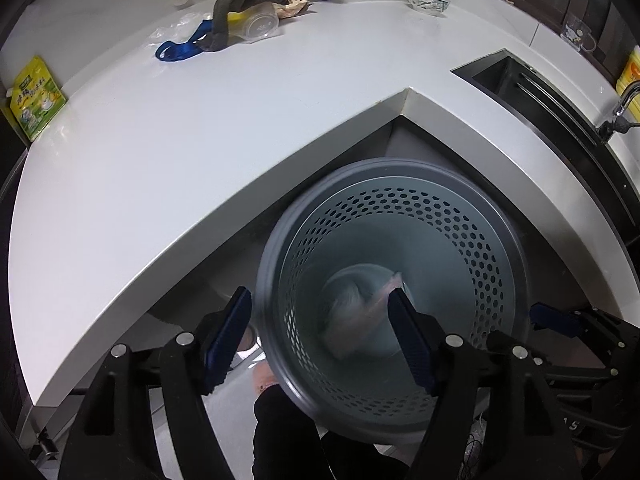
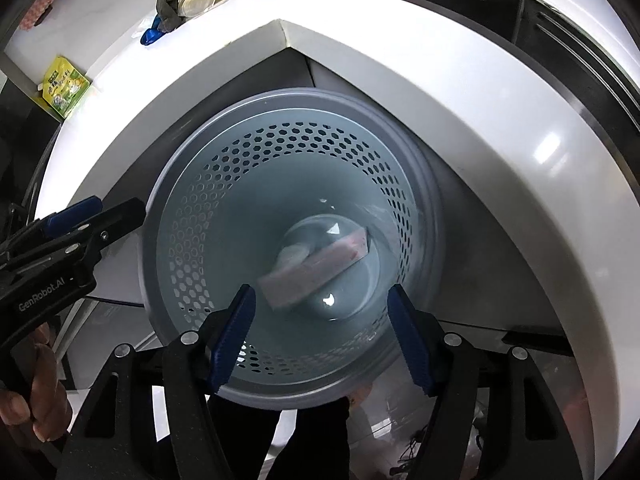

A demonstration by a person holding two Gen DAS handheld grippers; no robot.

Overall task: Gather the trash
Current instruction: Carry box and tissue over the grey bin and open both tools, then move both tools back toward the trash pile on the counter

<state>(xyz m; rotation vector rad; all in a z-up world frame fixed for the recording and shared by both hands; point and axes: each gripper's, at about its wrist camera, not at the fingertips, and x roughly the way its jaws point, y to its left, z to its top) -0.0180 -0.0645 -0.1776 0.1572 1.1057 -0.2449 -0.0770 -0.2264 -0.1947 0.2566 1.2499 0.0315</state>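
A pale pink box [image 2: 316,262] lies blurred near the bottom of the perforated grey bin [image 2: 192,208], with a whitish crumpled piece [image 2: 292,254] beside it; the blur suggests it may be falling or just landed, though I cannot tell which. The bin stands on the floor, tucked into the inner corner of the white L-shaped tabletop [image 2: 500,132].

The right gripper [image 2: 320,336] hangs above the bin mouth with its jaws wide apart and nothing between them. The left gripper [image 1: 320,340] is also spread wide and empty, straddling the near-left rim of the bin.

Judging by this, at least one piece of trash is already in, but more is left. At the far corner of the tabletop sits a pile: a dark cloth [image 1: 236,4], a clear plastic container [image 1: 260,24], a blue strap [image 1: 180,48], crumpled clear film [image 1: 172,30] and a brownish wrapper [image 1: 292,6]. A green-yellow packet [image 1: 36,96] lies at the tabletop's left edge; whether it counts as trash is unclear.

The stretch of tabletop between bin and pile is bare, so a reach there looks unobstructed. The tabletop's overhanging corner edge sits just behind the bin rim, and the sink [image 1: 532,92] opens on the right, well apart from the pile.
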